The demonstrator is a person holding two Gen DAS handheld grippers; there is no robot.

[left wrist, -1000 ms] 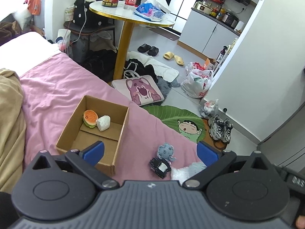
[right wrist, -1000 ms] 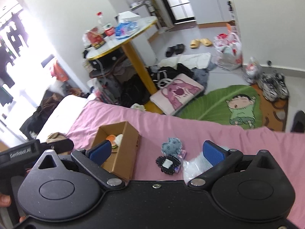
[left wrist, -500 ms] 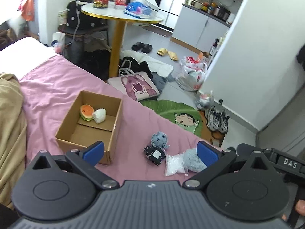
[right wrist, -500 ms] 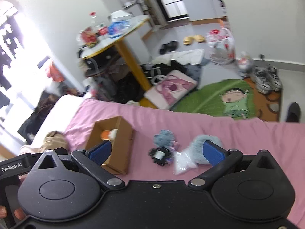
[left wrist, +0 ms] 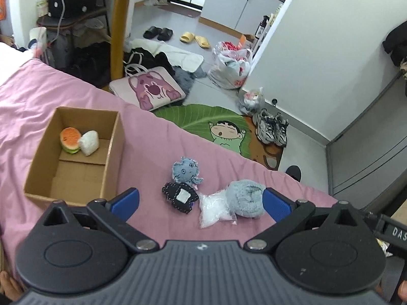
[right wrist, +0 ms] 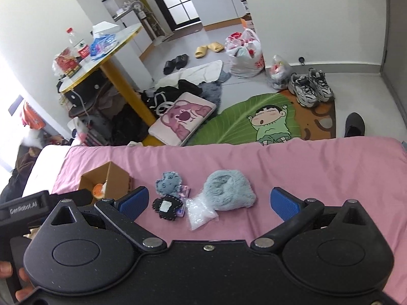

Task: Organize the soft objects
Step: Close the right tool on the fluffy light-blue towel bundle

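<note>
A: So, both tongs are spread wide and hold nothing — the left tongs [left wrist: 201, 200] and the right tongs [right wrist: 208, 199] hang above the pink bed [left wrist: 63, 94]. Where are the soft things?

B: Four lie loose on the bed, just right of the box [left wrist: 113, 150]: a grey doll [left wrist: 185, 170], a black patch [left wrist: 180, 197] touching it, a clear bag [left wrist: 216, 209] and a fluffy pouch [left wrist: 245, 197]. The bag leans on the pouch. Two things are already in the box, in its far corner — a burger toy [left wrist: 70, 140] and a white lump [left wrist: 89, 142].

A: What can go wrong, in your opinion?

B: I think the cluster is the problem. The doll and the patch touch, so tongs closing on one may drag the other, or pinch both and drop one on the way.

A: And the bag?

B: It looks thin and slippery; a pinch on its edge may slide off. The pouch is bulky and soft, so it may squeeze out of a shallow grip.

A: The bed also?

B: Yes — the sheet is soft, so fingers pushed too low may catch cloth. Also the two tongs are close together, and the box is light; a bump may shift it.
</note>
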